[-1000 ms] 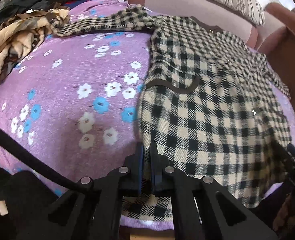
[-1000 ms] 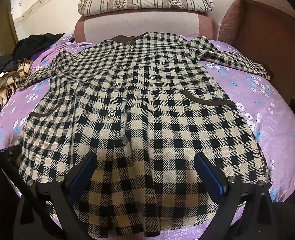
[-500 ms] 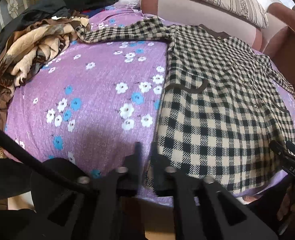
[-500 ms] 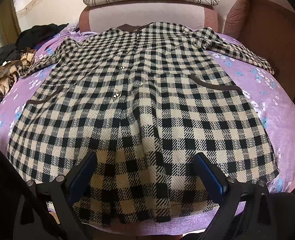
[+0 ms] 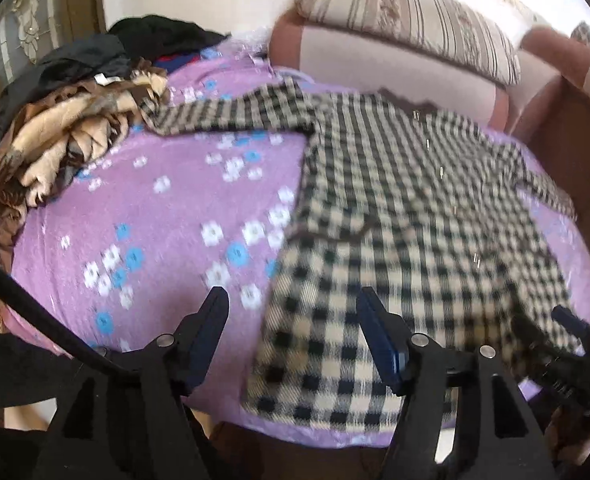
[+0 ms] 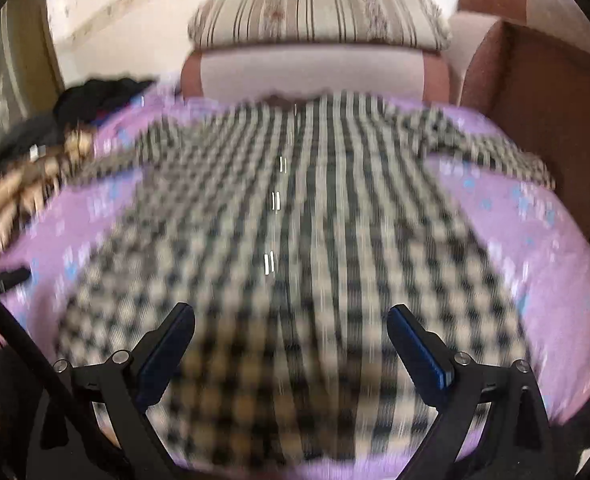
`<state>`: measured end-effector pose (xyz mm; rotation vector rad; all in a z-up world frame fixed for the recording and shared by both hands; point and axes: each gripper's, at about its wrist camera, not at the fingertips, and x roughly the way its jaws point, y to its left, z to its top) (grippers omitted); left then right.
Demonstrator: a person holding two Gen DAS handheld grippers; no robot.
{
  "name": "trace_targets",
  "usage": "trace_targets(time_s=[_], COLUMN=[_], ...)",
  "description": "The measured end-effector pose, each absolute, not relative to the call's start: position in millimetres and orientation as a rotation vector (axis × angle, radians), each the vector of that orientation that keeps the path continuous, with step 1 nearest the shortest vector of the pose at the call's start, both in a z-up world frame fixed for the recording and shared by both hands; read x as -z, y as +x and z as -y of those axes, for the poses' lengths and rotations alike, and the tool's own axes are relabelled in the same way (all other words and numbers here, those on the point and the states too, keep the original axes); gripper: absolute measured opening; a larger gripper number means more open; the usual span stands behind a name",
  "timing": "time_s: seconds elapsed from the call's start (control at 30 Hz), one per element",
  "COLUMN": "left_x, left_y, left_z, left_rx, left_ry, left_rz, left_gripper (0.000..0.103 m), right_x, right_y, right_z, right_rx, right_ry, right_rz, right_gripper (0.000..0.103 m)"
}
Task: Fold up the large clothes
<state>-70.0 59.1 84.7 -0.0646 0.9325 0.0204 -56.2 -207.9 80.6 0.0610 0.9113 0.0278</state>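
The checked coat [image 6: 295,240] lay spread flat, front up, on the purple bedspread [image 5: 155,216], ready for folding. My left gripper [image 5: 293,340] and right gripper [image 6: 291,348] hovered near its hem, both spread wide and empty.

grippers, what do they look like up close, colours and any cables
Both the left gripper and right gripper have matte black angular linkage frames with silver screw heads at the joints and blue pads lining the fingers. A thin black cable crosses the lower left of each view.
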Motion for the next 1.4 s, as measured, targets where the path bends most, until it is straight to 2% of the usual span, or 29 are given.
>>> trace_targets(time_s=[0.13, 0.33, 0.77, 0.9, 1.0, 1.13, 1.33, 1.4], left_x=[-72.1, -77.2, -77.0, -67.7, -45.7, -30.2, -15.5, -12.6], left_y=[-72.0, -78.5, -69.1, -60.3, -53.9, -54.2, -61.9, -59.4], left_z=[-44.6, -40.3, -44.5, -80.9, -115.4, -155.9, -130.4, -112.8], left_rx=[0.017, 0.007, 0.009, -0.073, -0.126, -0.132, 0.084, 0.108], left_ry=[-0.049, -0.018, -0.006, -0.141, -0.281, -0.482, -0.485, -0.416], left_rz=[-0.977, -0.938, -0.958, -0.943, -0.994, -0.975, -1.009, -1.032], left_gripper=[0.065, 0.069, 0.069, 0.074, 0.074, 0.074, 0.074, 0.068], right_x=[-50.6, -56.0, -49.0, -66.5, -84.4, -107.8, -72.7, -63.5], right_y=[-66.9, -64.0, -55.0, -33.5, -22.6, -15.5, -18.1, -21.3], right_z=[213.2, 225.8, 226.0, 217.3, 187.1, 142.0, 104.0, 99.8], right_rx=[-0.008, 0.012, 0.018, -0.049, -0.147, -0.254, -0.297, -0.287], right_ry=[0.086, 0.122, 0.116, 0.161, 0.063, -0.077, -0.109, -0.130], right_rz=[-0.998, -0.960, -0.969, -0.924, -0.889, -0.828, -0.933, -0.950], right_gripper=[0.099, 0.099, 0.099, 0.094, 0.093, 0.093, 0.092, 0.088])
